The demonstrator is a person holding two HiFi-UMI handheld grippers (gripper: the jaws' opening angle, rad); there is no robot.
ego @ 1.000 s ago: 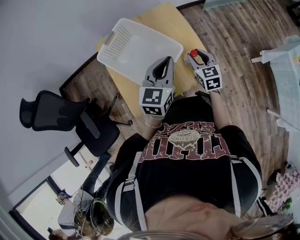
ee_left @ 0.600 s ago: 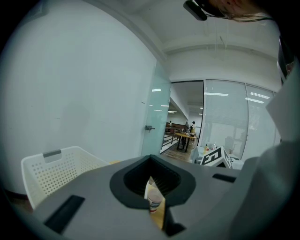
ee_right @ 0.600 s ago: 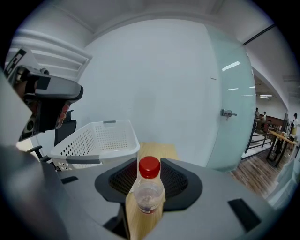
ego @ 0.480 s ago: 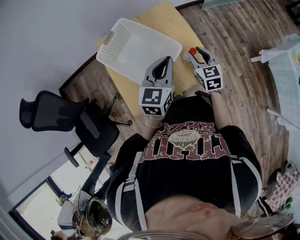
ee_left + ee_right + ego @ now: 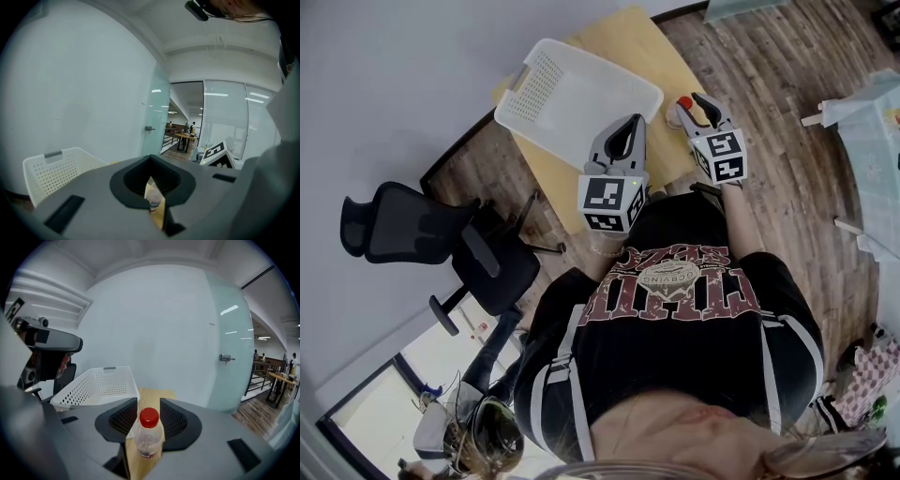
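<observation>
Both arms reach forward from the chest at mid-frame of the head view, toward the upper middle. The left gripper (image 5: 630,122) points at the near edge of the light wooden desk (image 5: 642,42), just below the white perforated plastic basket (image 5: 581,94). Its fingers meet at the tips and grip nothing; its own view shows only a thin slit between them, with a strip of desk and a small pale container too small to make out. The right gripper (image 5: 694,105) is level just to the right. Its fingers are parted, and the small clear plastic bottle with a red cap (image 5: 149,439) stands upright on the desk between them. A black office chair (image 5: 403,220) sits at the left.
</observation>
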